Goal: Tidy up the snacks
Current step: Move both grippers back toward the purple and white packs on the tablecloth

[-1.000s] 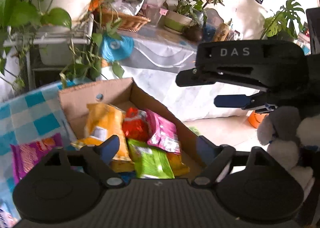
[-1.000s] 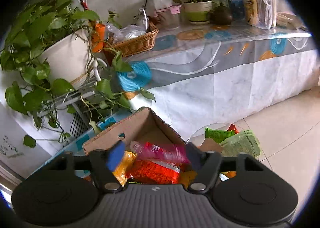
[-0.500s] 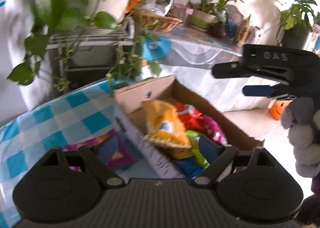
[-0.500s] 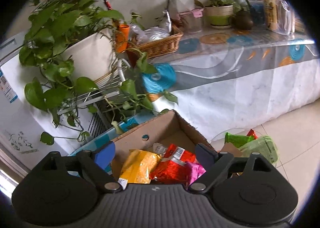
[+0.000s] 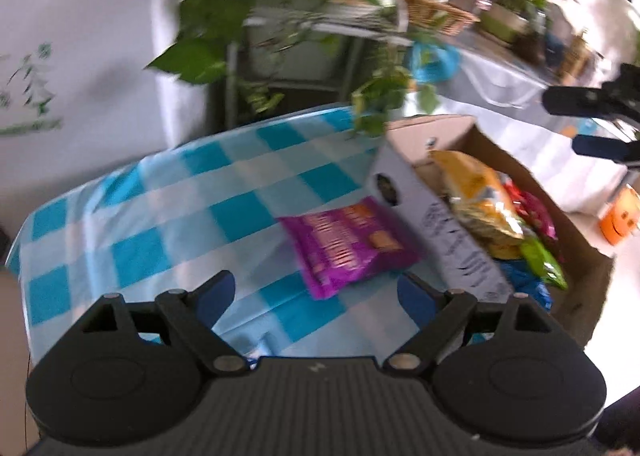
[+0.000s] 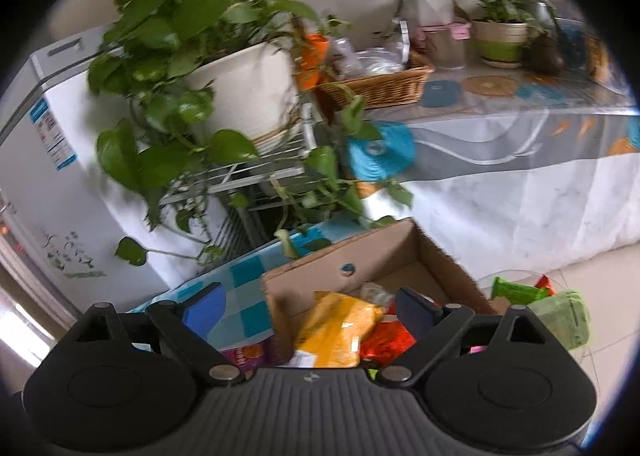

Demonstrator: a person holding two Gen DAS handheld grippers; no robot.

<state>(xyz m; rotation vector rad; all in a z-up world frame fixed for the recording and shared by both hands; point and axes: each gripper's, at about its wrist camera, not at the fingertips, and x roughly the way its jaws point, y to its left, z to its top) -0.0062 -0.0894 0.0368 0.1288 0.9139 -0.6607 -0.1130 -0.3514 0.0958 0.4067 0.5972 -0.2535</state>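
Purple snack packet point(image 5: 347, 244) lying flat on blue-and-white checked tablecloth point(image 5: 160, 223), just beside white outer wall of cardboard box point(image 5: 448, 232), possibly touching it; contact not confirmable owing to blur. Box open at top, holding yellow bag point(image 5: 476, 191), red packet point(image 5: 516, 195), pink packet point(image 5: 540, 215), green packet point(image 5: 544, 264) and blue packet point(image 5: 524, 284), piled loosely. Left gripper point(image 5: 316, 292) positioned above tablecloth, near edge of purple packet, fingers well apart, nothing between them, no contact with packet seen. Right gripper point(image 6: 310, 306) positioned over near end of same box, jaws opening, spread wide; yellow bag point(image 6: 340, 328) visible in gap but lying in box, not pressed by either blue pad point(image 6: 204, 312). Corner of purple packet point(image 6: 246, 354) also seen low in right wrist view, left of box wall point(image 6: 280, 320). Right gripper noted at far right edge of left wrist view point(image 5: 592, 123), above box. Behind table: leafy potted plant point(image 6: 240, 95) on wire stand, wicker basket point(image 6: 384, 85) on patterned counter. Green bags point(image 6: 560, 312) on floor beyond box.
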